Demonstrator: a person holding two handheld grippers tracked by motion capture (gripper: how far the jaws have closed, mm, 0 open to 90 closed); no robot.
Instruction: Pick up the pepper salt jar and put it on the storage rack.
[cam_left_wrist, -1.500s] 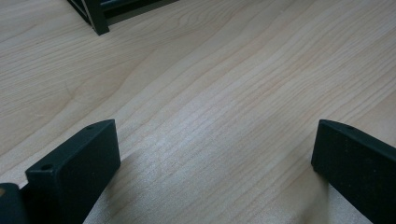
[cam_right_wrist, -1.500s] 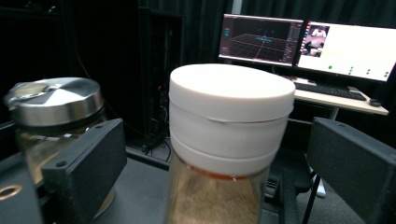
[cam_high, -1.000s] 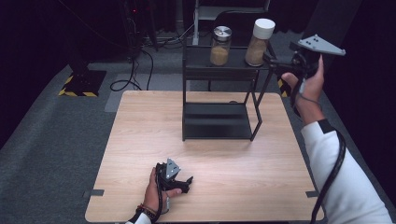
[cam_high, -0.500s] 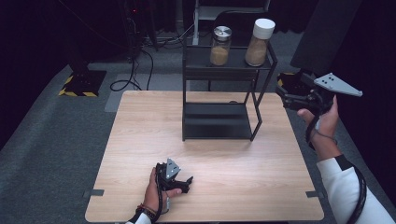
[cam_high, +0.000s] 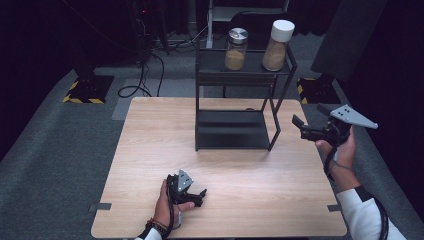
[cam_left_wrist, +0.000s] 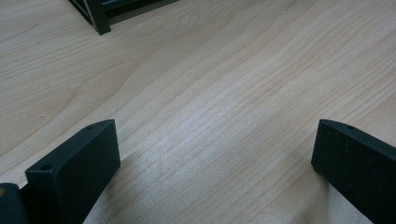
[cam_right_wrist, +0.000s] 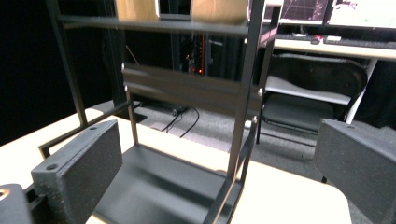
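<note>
A black two-tier metal rack stands at the back middle of the wooden table. On its top shelf are a glass jar with a metal lid and a taller jar with a white lid, both holding tan contents. My right gripper hangs open in the air to the right of the rack, pointing at it. In the right gripper view the gripper faces the rack's corner post with nothing between its jaws. My left gripper rests open near the table's front edge over bare wood.
One foot of the rack shows far ahead of the left jaws. Beyond the table are a dark floor with cables, hazard-striped bases and a chair and desk behind the rack.
The right gripper has come down and back from beside the white-lidded jar on the top shelf to a lower spot right of the rack. The left gripper has stayed put.
</note>
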